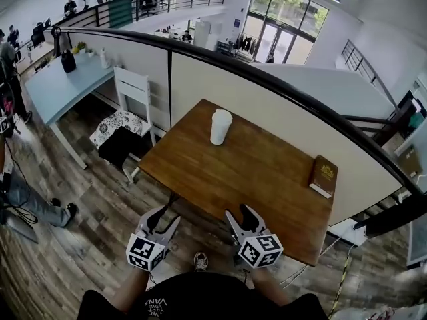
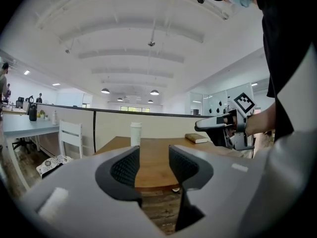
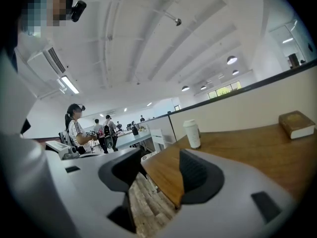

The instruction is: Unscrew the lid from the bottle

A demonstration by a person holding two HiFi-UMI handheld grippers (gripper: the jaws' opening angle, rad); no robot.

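At the near edge of the head view, the left gripper and the right gripper are hovering side by side just short of the wooden table, over a plank floor. Both are standing with their jaws spread, and nothing is sitting between them. Further in, the white bottle is standing upright near the table's far edge with its lid sitting on top, well apart from both grippers. A brown book is lying flat towards the table's right end. A white partition topped by a dark rail is running behind the table, with a white chair and a pale blue desk off to the left. The left gripper view is catching the right gripper from the side, held level in a hand, which the right gripper's own camera cannot show. The right gripper view alone is showing several people standing at desks far across the room.
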